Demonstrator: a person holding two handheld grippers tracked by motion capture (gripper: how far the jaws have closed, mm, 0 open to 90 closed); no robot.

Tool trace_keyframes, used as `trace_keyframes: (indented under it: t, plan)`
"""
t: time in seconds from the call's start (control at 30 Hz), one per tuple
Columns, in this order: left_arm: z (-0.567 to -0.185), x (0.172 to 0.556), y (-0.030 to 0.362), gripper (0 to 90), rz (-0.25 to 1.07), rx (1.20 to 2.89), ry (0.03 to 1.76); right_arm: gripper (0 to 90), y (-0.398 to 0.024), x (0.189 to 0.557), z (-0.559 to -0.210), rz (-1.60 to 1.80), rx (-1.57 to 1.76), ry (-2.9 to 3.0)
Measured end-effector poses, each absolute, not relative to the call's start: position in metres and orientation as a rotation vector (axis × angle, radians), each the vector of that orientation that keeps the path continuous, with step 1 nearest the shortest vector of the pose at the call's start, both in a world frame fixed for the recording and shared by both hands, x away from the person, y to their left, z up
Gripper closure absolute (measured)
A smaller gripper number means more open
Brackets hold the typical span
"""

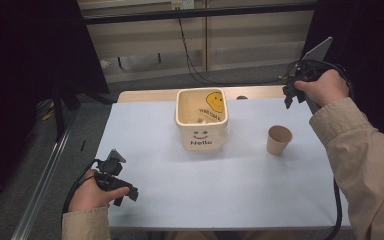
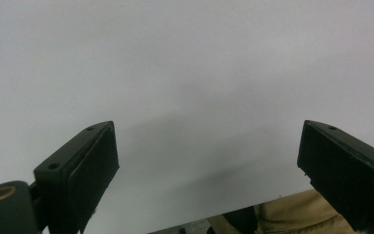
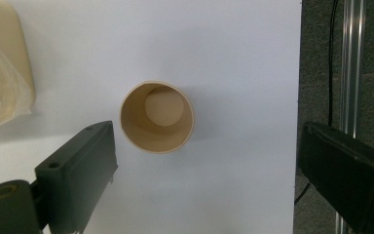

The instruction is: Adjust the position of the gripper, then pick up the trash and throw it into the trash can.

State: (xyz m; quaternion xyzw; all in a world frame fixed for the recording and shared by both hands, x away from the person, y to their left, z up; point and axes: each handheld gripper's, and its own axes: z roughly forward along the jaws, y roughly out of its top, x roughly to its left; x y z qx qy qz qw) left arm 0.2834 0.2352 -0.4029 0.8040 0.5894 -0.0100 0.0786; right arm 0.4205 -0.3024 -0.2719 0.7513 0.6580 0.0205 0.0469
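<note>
A tan paper cup [image 1: 279, 139] stands upright and empty on the right part of the white table [image 1: 155, 165]. From above, the cup [image 3: 157, 116] sits below my right gripper [image 3: 207, 165], whose jaws stand wide open. In the high view that right gripper [image 1: 292, 93] is held high over the table's far right corner. A cream bin [image 1: 201, 120] with a smiley face and the word "Hello" stands at the middle back, lined with a clear bag. My left gripper [image 1: 125, 195] hovers low over the near left corner, open, with only bare table [image 2: 185, 73] between its jaws [image 2: 207, 170].
The bin's edge and bag [image 3: 0, 73] lie at the left of the right gripper view. Grey floor and a metal rail [image 3: 350, 58] run past the table's right edge. Dark curtains flank the table, and cables [image 1: 190, 55] hang at the back wall.
</note>
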Motion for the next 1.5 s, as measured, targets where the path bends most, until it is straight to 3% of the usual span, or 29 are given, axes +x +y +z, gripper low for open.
trace_keyframes:
  t: [1.1, 1.5]
  plan:
    - [-0.401, 0.284, 0.236, 7.7, -0.010, 2.414, 1.751, 6.6, -0.269, 0.429, -0.275, 0.054, 2.255, 2.082]
    - [-0.398, 0.284, 0.235, 7.7, -0.003, 2.406, 1.742, 6.7, -0.262, 0.430, -0.308, 0.011, 2.273, 2.107]
